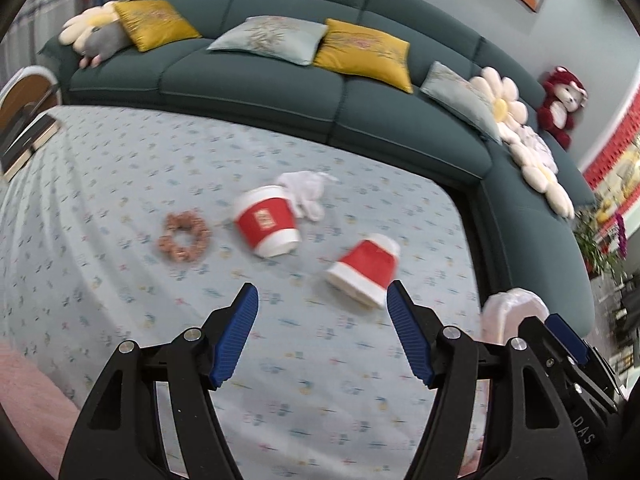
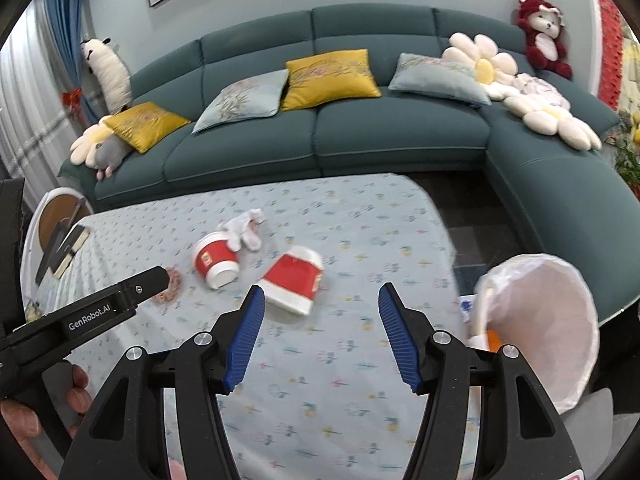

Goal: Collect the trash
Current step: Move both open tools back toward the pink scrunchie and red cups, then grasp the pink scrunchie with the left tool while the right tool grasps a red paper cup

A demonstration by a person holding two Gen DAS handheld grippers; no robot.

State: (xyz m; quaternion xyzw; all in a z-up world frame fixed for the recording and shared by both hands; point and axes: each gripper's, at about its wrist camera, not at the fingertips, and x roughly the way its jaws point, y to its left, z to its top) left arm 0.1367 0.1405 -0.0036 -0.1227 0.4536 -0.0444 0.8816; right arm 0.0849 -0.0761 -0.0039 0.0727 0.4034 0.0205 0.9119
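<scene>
Both the left tongs [image 1: 322, 308] and the right tongs [image 2: 322, 310] stand wide apart and hold nothing, hovering over the cloth-covered worktop [image 2: 360, 220]. Just beyond the right tongs a red paper cup [image 2: 294, 280] lies on its side, with a second tipped cup [image 2: 216, 262] and a crumpled white tissue [image 2: 244, 228] farther from it, and the lined waste bin [image 2: 552, 320] stands off the worktop's edge. Judging from this, a tipped cup could roll or crush if one pad [image 2: 248, 332] nudges it before both close, and the pink scrunchie [image 1: 184, 236] near the second cup could be taken for trash.
</scene>
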